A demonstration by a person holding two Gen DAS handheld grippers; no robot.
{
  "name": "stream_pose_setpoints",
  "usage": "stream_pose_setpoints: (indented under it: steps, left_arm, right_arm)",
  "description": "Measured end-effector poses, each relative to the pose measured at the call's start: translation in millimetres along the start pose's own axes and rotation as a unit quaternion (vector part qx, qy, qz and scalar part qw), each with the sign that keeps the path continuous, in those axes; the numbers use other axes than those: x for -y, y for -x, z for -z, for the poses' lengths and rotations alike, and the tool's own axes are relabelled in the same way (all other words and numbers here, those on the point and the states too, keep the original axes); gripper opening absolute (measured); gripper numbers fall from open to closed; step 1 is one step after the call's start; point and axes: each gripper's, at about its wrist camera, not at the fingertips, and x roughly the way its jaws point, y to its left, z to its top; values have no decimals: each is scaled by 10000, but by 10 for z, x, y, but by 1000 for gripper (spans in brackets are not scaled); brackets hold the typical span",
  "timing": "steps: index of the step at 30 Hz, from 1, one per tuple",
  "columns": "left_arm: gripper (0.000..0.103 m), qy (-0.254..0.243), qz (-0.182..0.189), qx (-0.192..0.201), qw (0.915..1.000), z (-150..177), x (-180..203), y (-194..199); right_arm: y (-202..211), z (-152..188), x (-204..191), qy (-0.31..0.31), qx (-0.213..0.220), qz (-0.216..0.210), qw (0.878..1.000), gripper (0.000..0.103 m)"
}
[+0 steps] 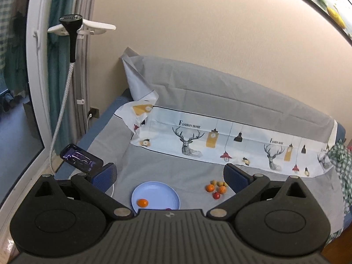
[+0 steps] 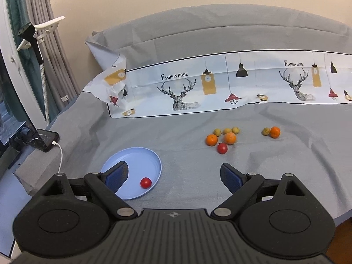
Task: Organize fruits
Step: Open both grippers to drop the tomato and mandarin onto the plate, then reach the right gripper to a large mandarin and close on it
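Both grippers, left (image 1: 170, 176) and right (image 2: 173, 177), stand wide open and empty above the grey bedsheet (image 2: 187, 176). Round pale-blue plastic plate (image 2: 154, 165) holds a small red fruit (image 2: 145, 182); loose oranges (image 2: 211, 140) lie well apart. Risk: round fruit rolling off the soft sheet if nudged.

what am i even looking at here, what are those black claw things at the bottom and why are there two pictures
Those black claws are two hand-held grippers; a person carries one in each hand, and each has a wide-angle camera looking along its fingers. One picture is from the left gripper, the other from the right gripper. Both stand open and hold nothing. Below them is a grey cloth with a blue plate on it. The plate holds a small red fruit and, seen from the left camera, an orange one. More loose fruit lies on the cloth to the right, and a phone charges on the left.
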Motion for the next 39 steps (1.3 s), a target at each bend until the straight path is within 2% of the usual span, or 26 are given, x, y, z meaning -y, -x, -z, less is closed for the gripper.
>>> stream_pose_setpoints:
  steps: [4, 10, 15, 18, 24, 28, 31, 33, 35, 37, 39]
  left_arm:
    - [103, -155, -39, 196, 9997, 16, 32, 50]
    - [103, -71, 47, 53, 9999, 4, -18, -19]
    - [103, -61, 109, 178, 9998, -31, -12, -15]
    - [103, -197, 98, 55, 9997, -28, 45, -128]
    - [103, -95, -95, -84, 9999, -49, 86, -478]
    - [103, -251, 119, -503, 9983, -31, 226, -1065]
    - [103, -288, 358, -1017, 9938, 33, 374, -1769]
    - [103, -391, 356, -1453, 9880, 138, 524, -2305]
    - [103, -581, 529, -1793, 9806, 281, 682, -2846]
    - [103, -816, 361, -2125, 9731, 474, 882, -3457]
    - [103, -923, 264, -2285, 9688, 662, 1022, -3977]
  right_arm:
    - [51, -8, -14, 73, 94, 10, 9999, 91]
    - [71, -15, 36, 0, 130, 74, 9999, 92]
    - [72, -4, 49, -26, 127, 122, 9998, 92]
    - [53, -4, 52, 11, 124, 172, 9998, 92]
    - [-102, -19, 163, -76, 21, 200, 9998, 93]
    - [-272, -24, 344, -266, 12, 294, 9992, 94]
    - [-422, -46, 591, -375, 142, 527, 9978, 95]
    - [-558, -73, 798, -464, 211, 769, 9957, 95]
    - [-722, -106, 1060, -625, 285, 996, 9927, 96]
    - [-922, -127, 1315, -726, 307, 1217, 9894, 96]
    - [-1152, -148, 1579, -793, 336, 1406, 9863, 96]
